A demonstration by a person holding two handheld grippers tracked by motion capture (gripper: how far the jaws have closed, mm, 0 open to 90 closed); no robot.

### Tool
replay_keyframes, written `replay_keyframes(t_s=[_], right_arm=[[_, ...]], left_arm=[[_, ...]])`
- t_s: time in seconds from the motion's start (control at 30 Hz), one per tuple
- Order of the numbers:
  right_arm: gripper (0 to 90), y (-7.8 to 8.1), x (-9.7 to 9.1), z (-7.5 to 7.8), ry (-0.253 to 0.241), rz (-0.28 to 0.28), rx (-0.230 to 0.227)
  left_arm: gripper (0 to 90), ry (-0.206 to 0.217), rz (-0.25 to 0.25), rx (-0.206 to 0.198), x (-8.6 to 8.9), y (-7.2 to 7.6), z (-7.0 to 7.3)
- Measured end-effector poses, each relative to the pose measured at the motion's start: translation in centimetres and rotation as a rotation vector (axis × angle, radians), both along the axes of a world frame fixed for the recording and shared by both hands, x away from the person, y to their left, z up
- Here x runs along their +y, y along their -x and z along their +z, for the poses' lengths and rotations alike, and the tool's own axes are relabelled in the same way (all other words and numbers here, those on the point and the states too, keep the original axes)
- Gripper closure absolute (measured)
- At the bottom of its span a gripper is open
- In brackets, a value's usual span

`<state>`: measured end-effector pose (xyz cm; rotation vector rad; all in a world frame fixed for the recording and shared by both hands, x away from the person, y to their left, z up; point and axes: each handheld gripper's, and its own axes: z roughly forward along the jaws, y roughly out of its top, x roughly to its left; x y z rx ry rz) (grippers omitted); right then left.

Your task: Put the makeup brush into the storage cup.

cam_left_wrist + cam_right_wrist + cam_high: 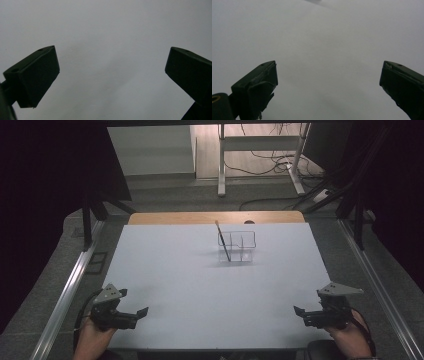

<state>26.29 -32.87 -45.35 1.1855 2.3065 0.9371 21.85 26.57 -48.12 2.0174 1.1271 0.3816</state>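
Left tool point(142, 311) and right tool point(299, 310): both released, jaws spread wide, empty, parked at the near tabletop point(165, 270) corners. Pencil point(223, 241) leans tilted in the clear divided holder point(237, 246), well apart, centre-far; the compartment wall props it.

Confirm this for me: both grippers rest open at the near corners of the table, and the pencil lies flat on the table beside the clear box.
Not quite. The high view shows the pencil standing tilted inside the clear box, leaning over its rim, not flat beside it. The left gripper and right gripper are open at the table's near corners.
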Motion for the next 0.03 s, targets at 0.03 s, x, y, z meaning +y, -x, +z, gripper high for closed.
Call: replay_keyframes(t_s=[0.03], right_arm=[[1.5, -0.02, -0.01, -0.05, 0.006, 0.002, 0.000]], left_arm=[[0.0, 0.000, -0.001, 0.000, -0.04, -0.02, -0.01]])
